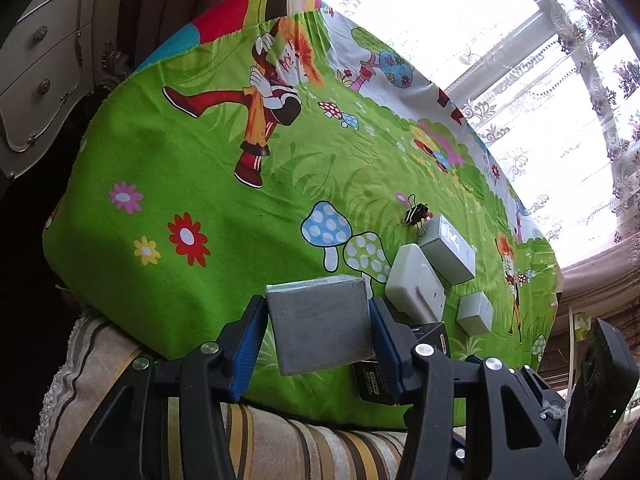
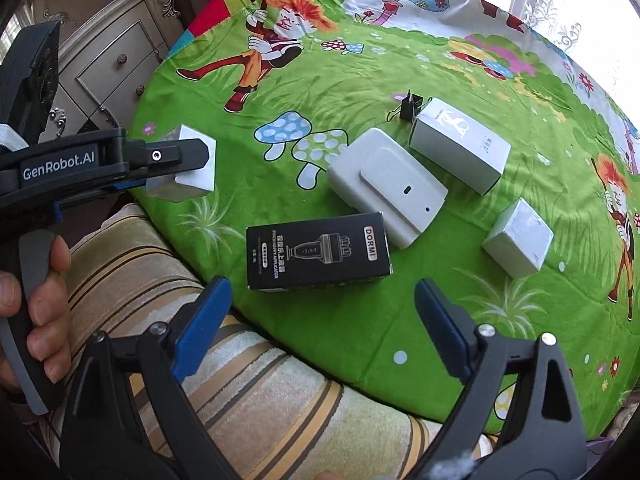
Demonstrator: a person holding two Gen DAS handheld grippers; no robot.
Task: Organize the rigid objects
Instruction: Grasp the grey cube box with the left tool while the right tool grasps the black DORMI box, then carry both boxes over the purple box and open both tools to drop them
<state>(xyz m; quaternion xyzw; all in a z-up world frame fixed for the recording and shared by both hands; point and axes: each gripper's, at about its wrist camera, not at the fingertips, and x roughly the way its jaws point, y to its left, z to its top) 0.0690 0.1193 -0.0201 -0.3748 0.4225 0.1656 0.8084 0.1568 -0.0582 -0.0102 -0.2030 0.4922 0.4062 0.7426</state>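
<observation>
My left gripper (image 1: 318, 304) is shut on a plain grey box (image 1: 320, 320), its blue pads pressing both sides. In the right wrist view that grey box (image 2: 188, 168) hangs at the cloth's left edge. My right gripper (image 2: 320, 286) stands open and empty just in front of a black DORMI box (image 2: 316, 256). Beyond it lie a flat white device (image 2: 384, 184), a white box with a logo (image 2: 460, 152), a small grey box (image 2: 518, 244) and a black binder clip (image 2: 410, 106). In the left wrist view, the right finger hides part of the black box (image 1: 372, 380).
A green cartoon-print cloth (image 2: 360, 80) covers the surface. A striped cushion (image 2: 248, 380) lies along its near edge. A pale drawer cabinet (image 2: 112, 60) stands at the far left, and a lace-curtained window (image 1: 520, 60) is behind. A hand (image 2: 44, 304) grips the left tool's handle.
</observation>
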